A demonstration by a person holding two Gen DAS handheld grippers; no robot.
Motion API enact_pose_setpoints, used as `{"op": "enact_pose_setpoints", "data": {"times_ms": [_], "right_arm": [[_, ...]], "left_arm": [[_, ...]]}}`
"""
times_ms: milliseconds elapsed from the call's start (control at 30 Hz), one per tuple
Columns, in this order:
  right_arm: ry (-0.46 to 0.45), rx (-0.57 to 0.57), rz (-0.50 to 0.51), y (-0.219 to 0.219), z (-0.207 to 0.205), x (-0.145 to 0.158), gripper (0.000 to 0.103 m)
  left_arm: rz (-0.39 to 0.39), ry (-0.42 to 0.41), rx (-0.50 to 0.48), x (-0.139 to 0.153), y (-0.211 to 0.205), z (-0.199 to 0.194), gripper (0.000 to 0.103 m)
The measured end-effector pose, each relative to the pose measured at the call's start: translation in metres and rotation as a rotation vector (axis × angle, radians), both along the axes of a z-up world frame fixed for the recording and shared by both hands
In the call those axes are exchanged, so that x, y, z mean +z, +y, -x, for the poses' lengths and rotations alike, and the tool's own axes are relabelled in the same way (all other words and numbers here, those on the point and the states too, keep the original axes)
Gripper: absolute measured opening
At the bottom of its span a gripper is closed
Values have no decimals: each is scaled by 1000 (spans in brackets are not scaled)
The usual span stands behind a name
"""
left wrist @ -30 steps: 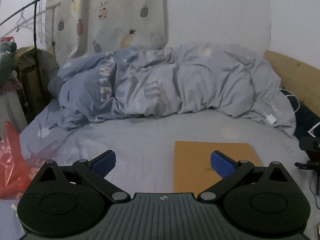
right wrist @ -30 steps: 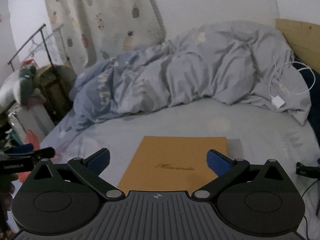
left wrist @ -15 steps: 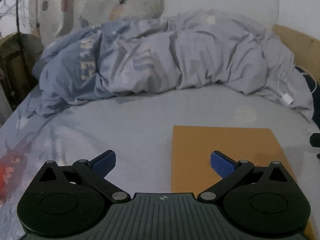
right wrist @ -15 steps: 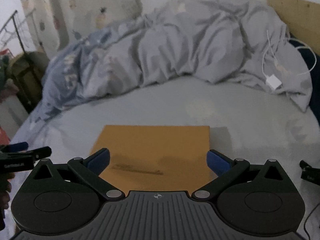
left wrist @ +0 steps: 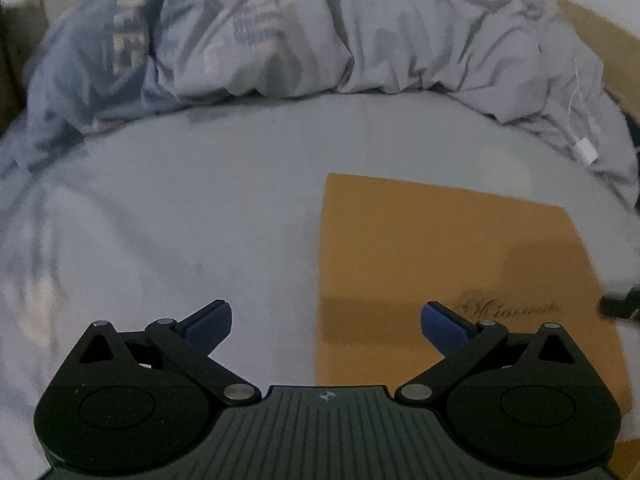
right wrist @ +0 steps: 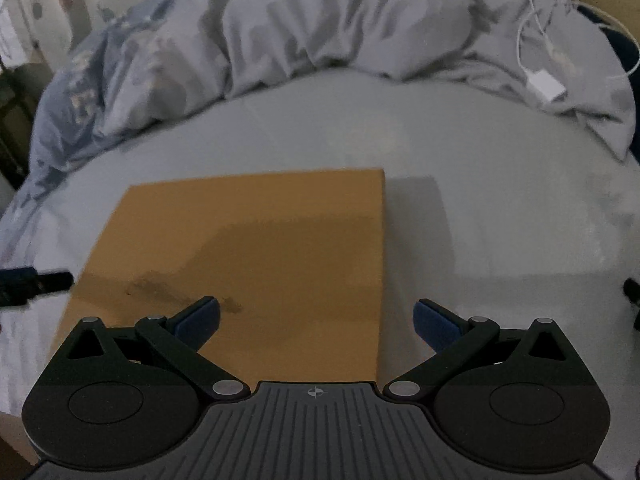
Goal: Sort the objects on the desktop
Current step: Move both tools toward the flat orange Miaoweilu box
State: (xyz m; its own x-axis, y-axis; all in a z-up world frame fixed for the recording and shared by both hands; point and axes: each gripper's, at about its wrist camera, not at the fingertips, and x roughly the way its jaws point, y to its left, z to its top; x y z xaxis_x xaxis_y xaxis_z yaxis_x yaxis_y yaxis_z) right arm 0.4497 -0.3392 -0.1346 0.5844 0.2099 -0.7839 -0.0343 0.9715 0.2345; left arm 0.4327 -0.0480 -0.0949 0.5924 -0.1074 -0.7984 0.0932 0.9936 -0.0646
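Note:
A flat brown envelope point(left wrist: 448, 256) with cursive print lies on the pale blue bedsheet point(left wrist: 180, 208). In the left wrist view my left gripper point(left wrist: 326, 322) hovers open over the envelope's left edge, with nothing between its blue pads. The right wrist view shows the same envelope point(right wrist: 256, 248) below my right gripper point(right wrist: 316, 318), which is open and straddles the envelope's right edge. The other gripper's dark tip point(right wrist: 36, 282) pokes in at the left edge of that view.
A rumpled grey-blue duvet point(left wrist: 320, 36) is piled across the far side of the bed. A white charger and cable point(right wrist: 546, 86) lie on the duvet at the right. A wooden headboard point(left wrist: 600, 28) stands at the far right.
Both grippers have dropped and moved forward toward the bed, so the envelope looks larger and closer. The curtain, clothes rack and red bag have left the views. Both stay open.

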Motion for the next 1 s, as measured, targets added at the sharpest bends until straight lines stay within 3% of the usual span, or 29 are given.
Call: {"op": "enact_pose_setpoints", "data": {"times_ms": [300, 400, 467, 833, 1000], "right_arm": [[43, 16, -3, 6, 4, -24, 103], [44, 32, -15, 9, 4, -24, 103], [41, 38, -17, 12, 4, -23, 103], [25, 30, -8, 18, 8, -26, 103], [31, 43, 0, 23, 8, -25, 103]], "left_arm": [[32, 138, -43, -16, -5, -19, 103], [-12, 77, -69, -15, -7, -19, 103], [-30, 84, -91, -20, -9, -19, 103], [77, 131, -127, -32, -9, -23, 103], [78, 138, -99, -34, -18, -32, 103]]}}
